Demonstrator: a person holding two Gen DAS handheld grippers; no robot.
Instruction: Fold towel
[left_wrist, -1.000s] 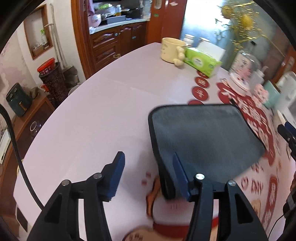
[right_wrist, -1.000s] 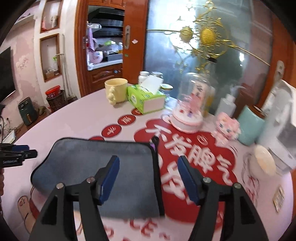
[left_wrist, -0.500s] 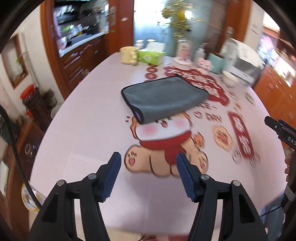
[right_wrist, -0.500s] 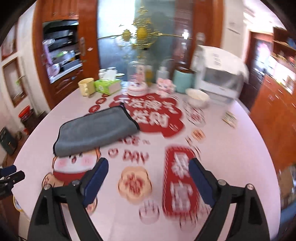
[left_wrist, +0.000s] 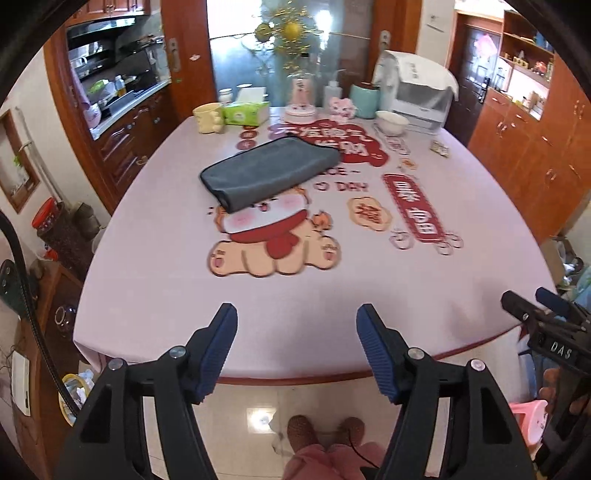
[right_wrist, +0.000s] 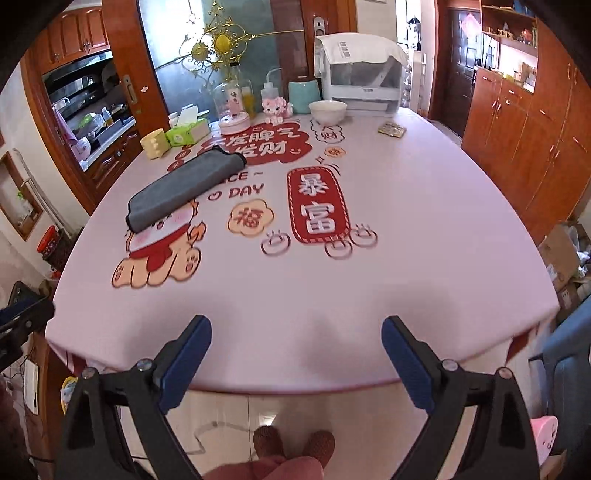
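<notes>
A grey towel (left_wrist: 269, 171) lies folded flat on the pink printed tablecloth (left_wrist: 155, 280), left of the table's middle. It also shows in the right wrist view (right_wrist: 183, 186). My left gripper (left_wrist: 297, 325) is open and empty, held back over the table's near edge, far from the towel. My right gripper (right_wrist: 297, 338) is open and empty, also back at the near edge. The right gripper also shows at the right edge of the left wrist view (left_wrist: 535, 306).
At the table's far end stand a yellow mug (left_wrist: 208, 117), a green tissue box (left_wrist: 245, 110), a glass dome (right_wrist: 231, 105), a teal cup (right_wrist: 303, 96), a white bowl (right_wrist: 328, 110) and a covered appliance (right_wrist: 360, 77). Wooden cabinets (right_wrist: 517, 122) line the right.
Both grippers have pulled back from the towel to the table's near edge and risen. The towel stays folded on the table; both grippers remain open.
</notes>
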